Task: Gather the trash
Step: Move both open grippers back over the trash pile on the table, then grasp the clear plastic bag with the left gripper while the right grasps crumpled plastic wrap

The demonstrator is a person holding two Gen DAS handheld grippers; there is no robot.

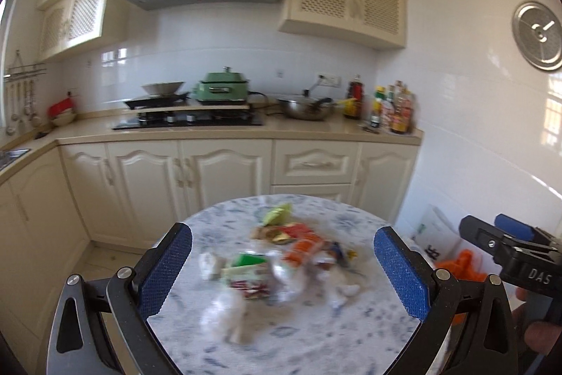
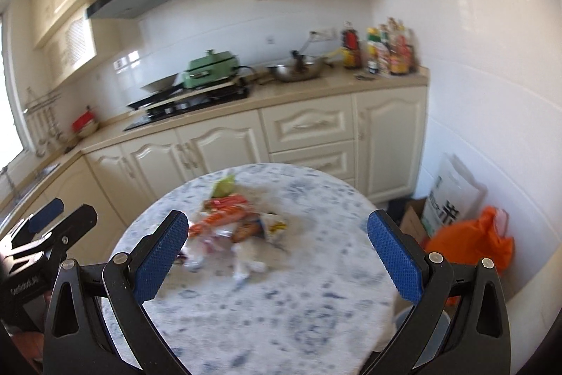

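Observation:
A heap of trash (image 1: 277,264) lies on a round table (image 1: 302,340) with a white and blue patterned cloth: orange and green wrappers, clear plastic, crumpled white paper. My left gripper (image 1: 282,269) hangs above the table's near side, open, its blue pads wide on either side of the heap. In the right wrist view the same trash (image 2: 235,227) sits left of centre on the table (image 2: 298,304). My right gripper (image 2: 277,255) is open above it with nothing between its fingers. Each gripper shows at the edge of the other's view. The picture is blurred.
Cream kitchen cabinets (image 1: 224,174) and a counter with a stove, a green cooker (image 1: 221,90), a wok and bottles run behind the table. An orange plastic bag (image 2: 474,245), a cardboard box and a white paper bag (image 2: 453,195) stand on the floor at the right wall.

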